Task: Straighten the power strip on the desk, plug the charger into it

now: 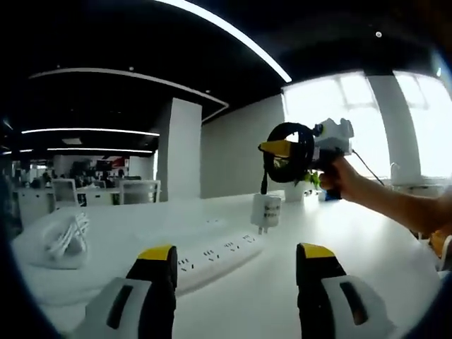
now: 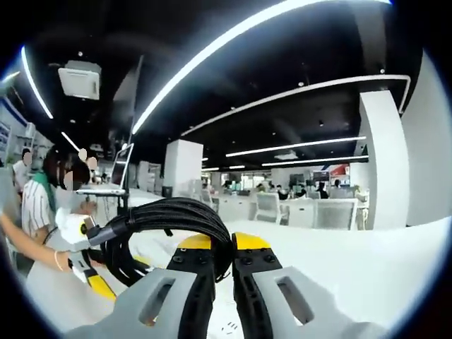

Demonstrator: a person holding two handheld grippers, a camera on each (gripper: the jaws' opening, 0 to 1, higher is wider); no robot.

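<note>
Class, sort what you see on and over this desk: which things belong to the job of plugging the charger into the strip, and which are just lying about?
Job:
- power strip on the desk
- charger, hanging from its black cable
- right gripper, shut on that cable
- left gripper, open

Lying about:
- white cable bundle
- office chairs

Left gripper (image 1: pixel 236 265): two grey moulded fingers (image 1: pixel 152 296), black inner faces, yellow caps on the tips, an oval slot in each grey shell.

Right gripper (image 2: pixel 224 244), own view: same build with grey slotted shells, black inner faces with small screws and yellow tips. In the left gripper view at 2 o'clock its body (image 1: pixel 332 141) is white and grey with yellow-tipped fingers, and the person's forearm (image 1: pixel 395 201) is bare.
</note>
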